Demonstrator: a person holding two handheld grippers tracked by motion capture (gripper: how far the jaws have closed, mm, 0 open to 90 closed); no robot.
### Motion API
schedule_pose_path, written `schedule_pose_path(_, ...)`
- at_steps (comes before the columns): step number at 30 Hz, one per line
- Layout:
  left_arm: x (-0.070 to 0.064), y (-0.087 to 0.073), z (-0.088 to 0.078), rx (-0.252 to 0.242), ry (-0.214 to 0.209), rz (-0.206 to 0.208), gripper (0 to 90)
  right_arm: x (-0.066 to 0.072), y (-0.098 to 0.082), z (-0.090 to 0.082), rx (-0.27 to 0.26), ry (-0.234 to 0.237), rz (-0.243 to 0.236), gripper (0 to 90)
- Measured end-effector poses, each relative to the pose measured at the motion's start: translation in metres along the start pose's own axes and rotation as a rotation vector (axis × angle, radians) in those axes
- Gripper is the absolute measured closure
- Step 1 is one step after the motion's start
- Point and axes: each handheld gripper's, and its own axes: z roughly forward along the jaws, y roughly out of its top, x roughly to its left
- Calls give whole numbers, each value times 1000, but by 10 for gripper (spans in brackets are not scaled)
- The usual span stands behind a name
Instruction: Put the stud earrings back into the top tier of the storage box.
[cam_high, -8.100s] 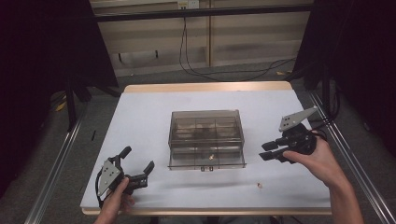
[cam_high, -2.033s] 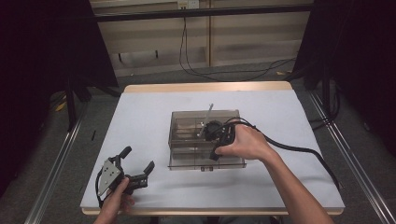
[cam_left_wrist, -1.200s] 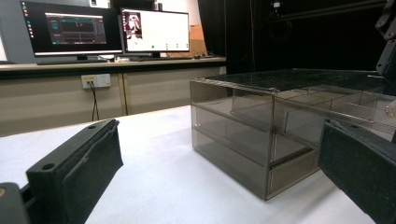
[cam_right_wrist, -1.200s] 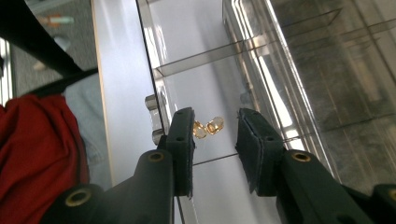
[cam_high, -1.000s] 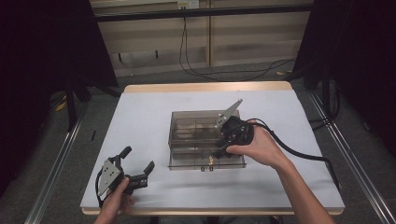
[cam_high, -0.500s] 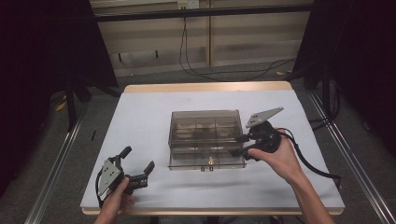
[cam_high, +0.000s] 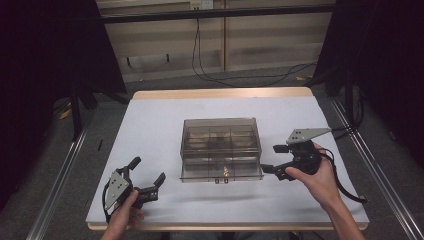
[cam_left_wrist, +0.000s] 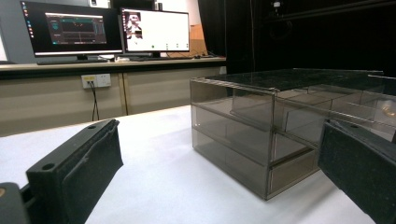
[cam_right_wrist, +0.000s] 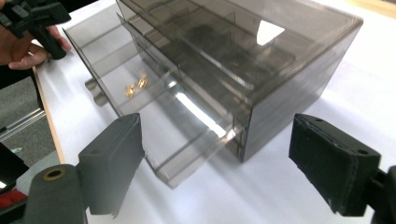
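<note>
A smoky clear drawer box (cam_high: 221, 135) stands mid-table, its lower drawer (cam_high: 221, 172) pulled out toward me with small gold pieces (cam_high: 226, 171) inside. My right gripper (cam_high: 270, 159) sits just right of the drawer's front corner, open. Its jaws have just been opening and hold nothing. In the right gripper view the box (cam_right_wrist: 243, 51), the drawer (cam_right_wrist: 140, 107) and the gold pieces (cam_right_wrist: 135, 86) lie ahead of the right gripper (cam_right_wrist: 217, 154). My left gripper (cam_high: 148, 170) rests open at the front left, apart from the box. In the left gripper view the left gripper (cam_left_wrist: 219, 140) faces the box (cam_left_wrist: 261, 135).
The white table top (cam_high: 160, 120) has a wooden far edge (cam_high: 220, 93). Metal rails (cam_high: 60, 175) run along both sides, and cables (cam_high: 240, 75) lie on the floor behind. Monitors (cam_left_wrist: 107, 28) stand on a far bench. The hand with the left gripper (cam_right_wrist: 32, 18) appears beyond the drawer.
My right hand has moved from above the box to its right side and down near the table, and its jaws have widened. The left hand has not moved.
</note>
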Motion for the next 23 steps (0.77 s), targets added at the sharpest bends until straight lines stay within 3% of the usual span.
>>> schedule_pose_path(3, 0, 0, 0, 3, -6, 8, 0, 1, -11, 0, -13, -23, 6, 147)
schedule_pose_path(10, 0, 0, 0, -2, 1, -1, 0, 7, -40, -9, -98, -138, 8, 55)
schedule_pose_path(15, 1, 0, 0, 5, -8, 10, 0, 10, -62, -10, -148, -172, 50, 46)
schedule_pose_path(16, 1, 0, 0, 4, -6, 9, 0, 12, -66, -10, -154, -180, 58, 46)
schedule_pose_path(19, -1, 0, 1, -6, 2, -10, 0, 17, -70, -10, -131, -251, 10, 49)
schedule_pose_path(20, 1, 0, 0, 3, -6, 12, 0, 17, -72, -11, -140, -244, 29, 49)
schedule_pose_path(23, 1, 0, 0, 3, -7, 11, 0, 19, -77, -14, -145, -270, 29, 49)
